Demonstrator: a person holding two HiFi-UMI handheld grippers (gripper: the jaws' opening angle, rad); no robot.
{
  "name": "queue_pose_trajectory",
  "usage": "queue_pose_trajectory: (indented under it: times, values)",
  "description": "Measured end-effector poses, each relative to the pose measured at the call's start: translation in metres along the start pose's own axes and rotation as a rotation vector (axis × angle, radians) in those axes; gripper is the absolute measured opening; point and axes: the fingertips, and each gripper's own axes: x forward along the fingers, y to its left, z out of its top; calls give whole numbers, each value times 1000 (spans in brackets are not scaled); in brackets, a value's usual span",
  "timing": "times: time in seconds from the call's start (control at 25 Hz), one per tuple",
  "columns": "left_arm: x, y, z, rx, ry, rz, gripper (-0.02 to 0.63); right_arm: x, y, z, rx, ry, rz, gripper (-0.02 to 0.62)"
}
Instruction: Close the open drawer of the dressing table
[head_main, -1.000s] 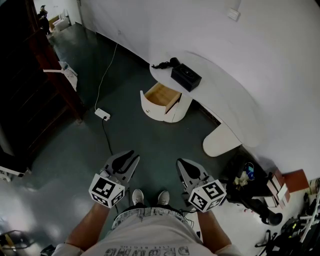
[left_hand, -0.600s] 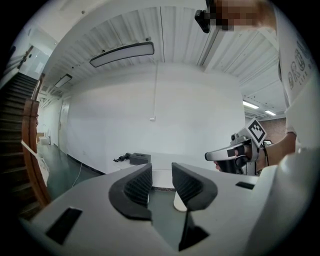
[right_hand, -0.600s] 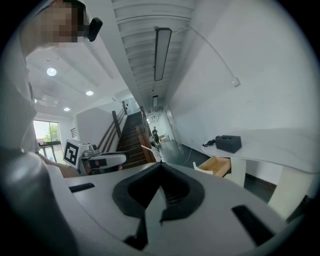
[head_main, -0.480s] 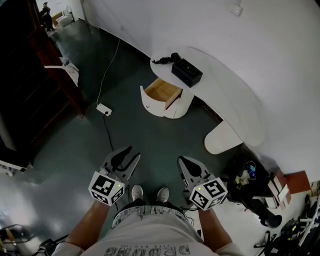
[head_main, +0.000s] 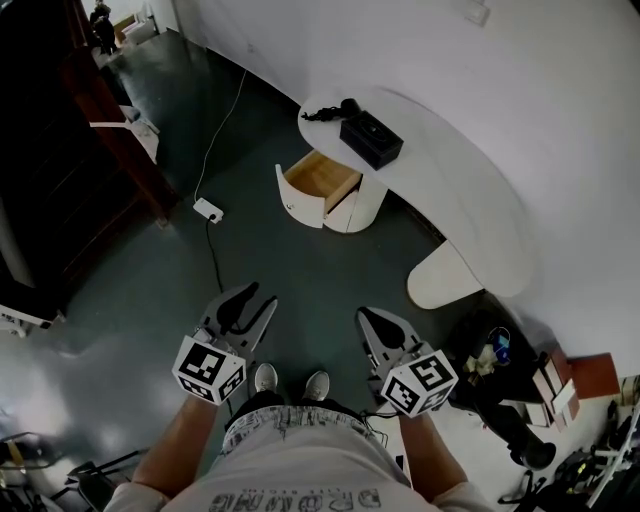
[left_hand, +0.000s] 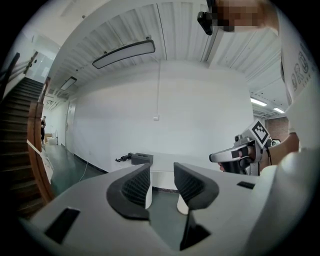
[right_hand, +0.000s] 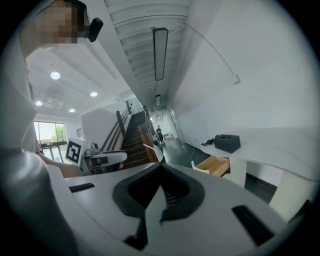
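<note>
The white curved dressing table (head_main: 470, 190) stands against the wall, some way ahead of me. Its wooden drawer (head_main: 320, 183) is pulled out from the rounded cabinet at the left end, and it also shows in the right gripper view (right_hand: 216, 165). My left gripper (head_main: 257, 299) is held low over the floor, far from the drawer. Its jaws have just been opening, and in the left gripper view (left_hand: 161, 174) they stand apart with nothing between them. My right gripper (head_main: 367, 316) hangs beside it, with its jaws closed together on nothing (right_hand: 160, 168).
A black box (head_main: 371, 140) and a black cord lie on the tabletop. On the dark floor are a white power strip (head_main: 207, 210) and its cable. A dark wooden staircase (head_main: 60, 150) stands at left, a white oval stool (head_main: 440, 284) under the table, and clutter (head_main: 500, 365) at bottom right.
The left gripper's jaws have spread wider. Both grippers sit slightly lower in the head view, and the table has shifted a little up the picture.
</note>
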Motion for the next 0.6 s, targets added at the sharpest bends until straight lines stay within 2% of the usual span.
queue_pose_trajectory:
  times: [0.32,0.6]
  values:
    - [19,-4,0,-3,7,17,165,-5,-25,3,5,-1,8,8]
    - [43,-6,-1,-9,5,-4,164,-5,-45,6,13,3,-13,8]
